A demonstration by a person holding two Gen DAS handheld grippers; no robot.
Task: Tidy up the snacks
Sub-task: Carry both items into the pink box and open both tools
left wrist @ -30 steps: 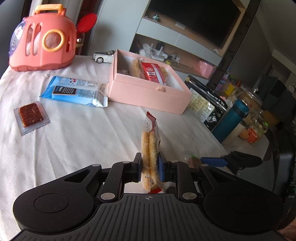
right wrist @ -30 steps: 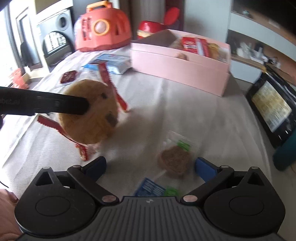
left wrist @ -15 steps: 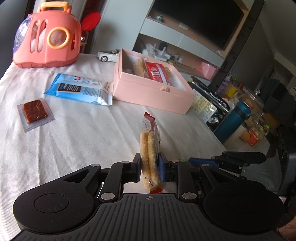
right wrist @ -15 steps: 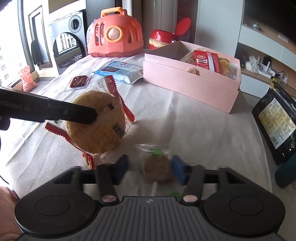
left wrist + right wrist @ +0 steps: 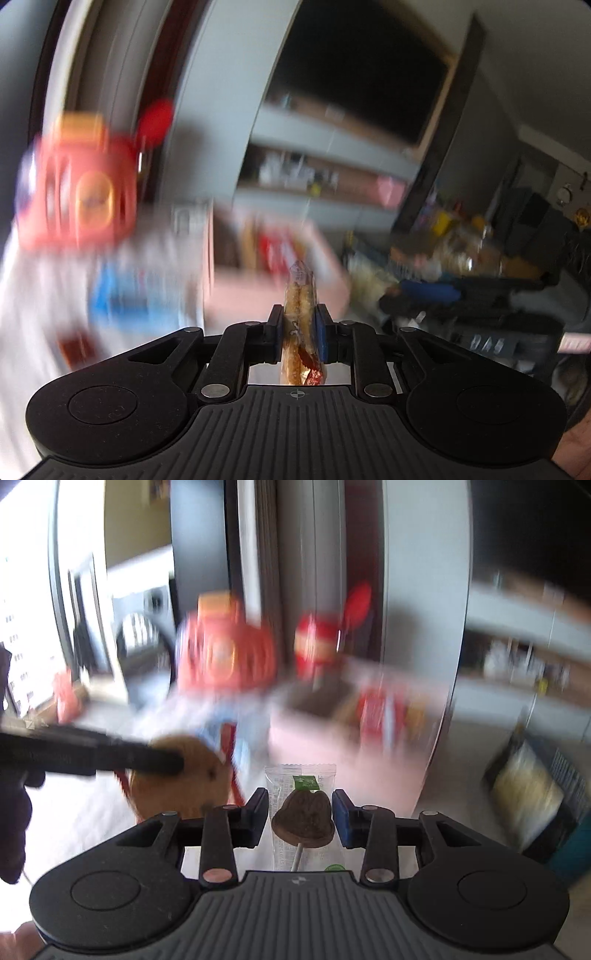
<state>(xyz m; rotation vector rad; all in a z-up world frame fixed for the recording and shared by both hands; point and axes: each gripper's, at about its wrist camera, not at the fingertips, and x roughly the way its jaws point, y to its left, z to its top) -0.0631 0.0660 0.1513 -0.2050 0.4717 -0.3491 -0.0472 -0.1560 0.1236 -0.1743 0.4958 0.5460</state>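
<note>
Jaws of the left gripper pinch a brittle cracker pack edge-on; the right gripper clasps a light, crackly-wrapped lollipop

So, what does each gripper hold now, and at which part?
The left gripper clamps the cracker packet across its flat faces, near the lower end. The right gripper holds the wrapped chocolate lollipop by the sides of its head.
</note>
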